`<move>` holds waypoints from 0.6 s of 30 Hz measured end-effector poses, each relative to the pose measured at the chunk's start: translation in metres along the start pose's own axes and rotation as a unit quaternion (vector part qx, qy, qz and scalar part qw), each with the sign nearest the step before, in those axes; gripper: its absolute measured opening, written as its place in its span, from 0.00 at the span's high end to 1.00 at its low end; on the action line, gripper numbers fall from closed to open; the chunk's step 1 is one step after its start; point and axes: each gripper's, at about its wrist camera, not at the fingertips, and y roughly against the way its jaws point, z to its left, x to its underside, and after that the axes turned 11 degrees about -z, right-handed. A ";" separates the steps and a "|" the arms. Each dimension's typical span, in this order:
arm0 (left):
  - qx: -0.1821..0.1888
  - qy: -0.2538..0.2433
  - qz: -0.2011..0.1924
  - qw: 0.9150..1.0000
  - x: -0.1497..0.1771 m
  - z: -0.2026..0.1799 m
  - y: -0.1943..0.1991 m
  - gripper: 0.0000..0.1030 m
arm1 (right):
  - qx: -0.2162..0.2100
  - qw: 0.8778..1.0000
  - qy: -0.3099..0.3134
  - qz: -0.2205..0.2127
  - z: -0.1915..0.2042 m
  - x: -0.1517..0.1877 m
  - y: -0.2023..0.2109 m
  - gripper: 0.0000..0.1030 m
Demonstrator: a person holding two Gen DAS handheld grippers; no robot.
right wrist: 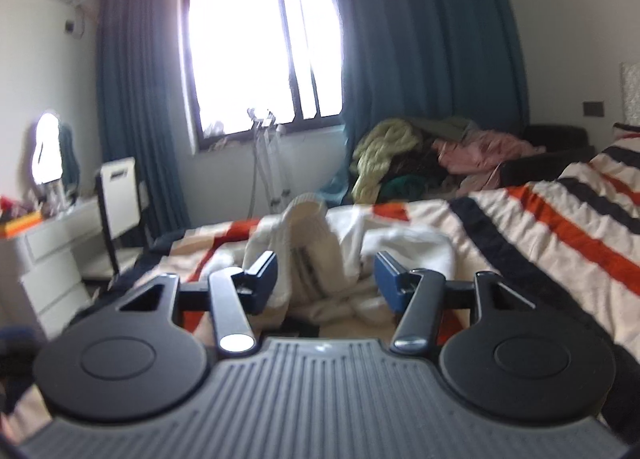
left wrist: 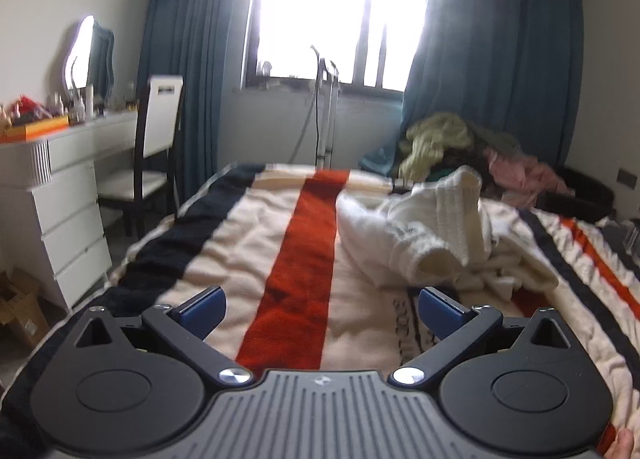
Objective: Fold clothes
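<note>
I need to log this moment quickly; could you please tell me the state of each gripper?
Left gripper: open, empty, over the striped blanket.
Right gripper: open around the white garment, not pressing on it.

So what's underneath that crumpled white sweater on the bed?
The white sweater lies on a striped blanket with cream, red and dark bands, which shows all around it. Whatever sits directly beneath its folds is covered.

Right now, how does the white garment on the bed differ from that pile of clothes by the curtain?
The white garment is a single cream-white piece; the pile of clothes mixes yellow-green, pink and dark pieces. The white garment lies on the striped blanket near the grippers; the pile of clothes sits farther back, beyond it. Both are crumpled, unfolded.
</note>
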 end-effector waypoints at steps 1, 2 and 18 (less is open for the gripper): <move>0.007 0.002 0.013 1.000 0.001 0.000 -0.004 0.00 | 0.007 1.000 -0.014 -0.007 -0.002 -0.007 -0.003 0.45; 0.016 0.004 0.027 1.000 0.003 0.001 -0.008 0.00 | 0.014 0.999 -0.028 -0.015 -0.005 -0.013 -0.007 0.45; 0.077 -0.083 0.094 0.989 0.003 -0.057 -0.104 0.01 | 0.031 0.981 -0.191 0.022 -0.053 -0.018 -0.064 0.44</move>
